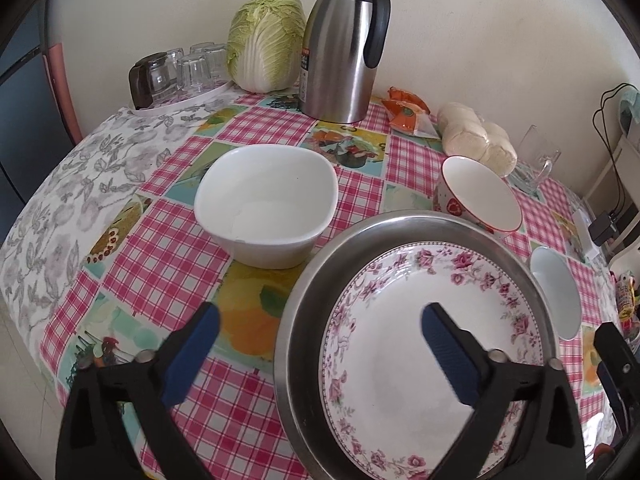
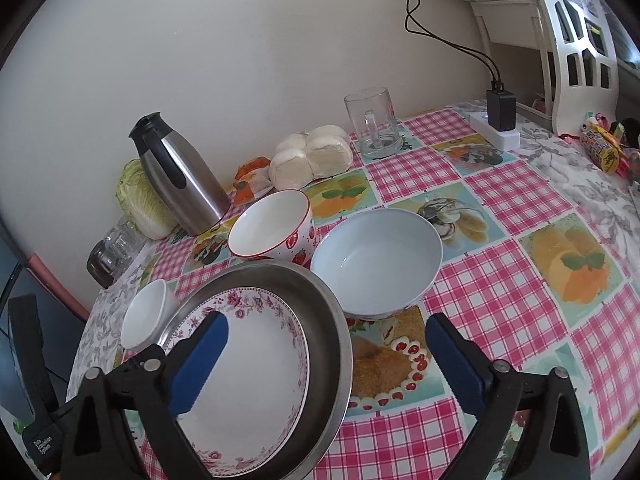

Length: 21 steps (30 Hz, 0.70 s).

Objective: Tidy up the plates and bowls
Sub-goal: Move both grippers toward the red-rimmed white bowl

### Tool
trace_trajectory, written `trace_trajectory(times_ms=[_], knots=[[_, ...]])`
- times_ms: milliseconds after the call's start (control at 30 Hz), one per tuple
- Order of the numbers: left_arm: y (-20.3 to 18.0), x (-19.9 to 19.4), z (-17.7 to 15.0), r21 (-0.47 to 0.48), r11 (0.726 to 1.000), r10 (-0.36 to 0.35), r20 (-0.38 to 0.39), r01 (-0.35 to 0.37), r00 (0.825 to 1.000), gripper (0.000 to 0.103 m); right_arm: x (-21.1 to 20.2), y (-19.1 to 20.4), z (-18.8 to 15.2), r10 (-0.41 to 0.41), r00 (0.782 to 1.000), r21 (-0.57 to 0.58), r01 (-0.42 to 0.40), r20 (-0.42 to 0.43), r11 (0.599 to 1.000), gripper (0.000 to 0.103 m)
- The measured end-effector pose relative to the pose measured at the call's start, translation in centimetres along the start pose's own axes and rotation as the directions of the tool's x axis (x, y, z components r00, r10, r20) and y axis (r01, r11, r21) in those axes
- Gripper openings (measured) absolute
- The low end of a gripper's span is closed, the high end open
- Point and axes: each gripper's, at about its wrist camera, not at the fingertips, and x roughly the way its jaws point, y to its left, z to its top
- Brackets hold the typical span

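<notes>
Floral plate (image 1: 432, 344): nested in steel pan (image 1: 304, 308) at the table's near edge, under the left gripper (image 1: 320, 356), whose jaws stand apart and empty. Likely ceramic, stiff, slick, breakable; take by the rim.

Square white bowl (image 1: 266, 204): mid-table, beyond the left gripper. Probably heavier; grip one wall.

Strawberry bowl (image 2: 272, 226) and pale blue bowl (image 2: 376, 260): ahead of the right gripper (image 2: 326, 360), likewise spread and empty; rim holds.
</notes>
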Motion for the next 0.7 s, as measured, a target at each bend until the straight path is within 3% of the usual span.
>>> trace_trajectory(times_ms=[333,533,700], knots=[[0.1,0.4,-0.2,0.008,0.999,0.038,-0.013,-0.037,0.999,0.103,0.3,-0.2,0.0,-0.019,1.0,-0.007,0.019,-0.015,1.0,0.103],[-0.3,0.5,0.2,0.011,1.0,0.019,-0.007,-0.019,1.0,0.103,0.5,-0.2,-0.2,-0.031,0.999,-0.022,0.03,-0.014,0.999,0.103],[-1.0,-0.3,1.2,0.036,0.999,-0.016,0.073,0.013,0.997,0.103,0.1,-0.5,-0.1,-0.029,0.999,-0.002,0.029,0.039,1.0,0.103]])
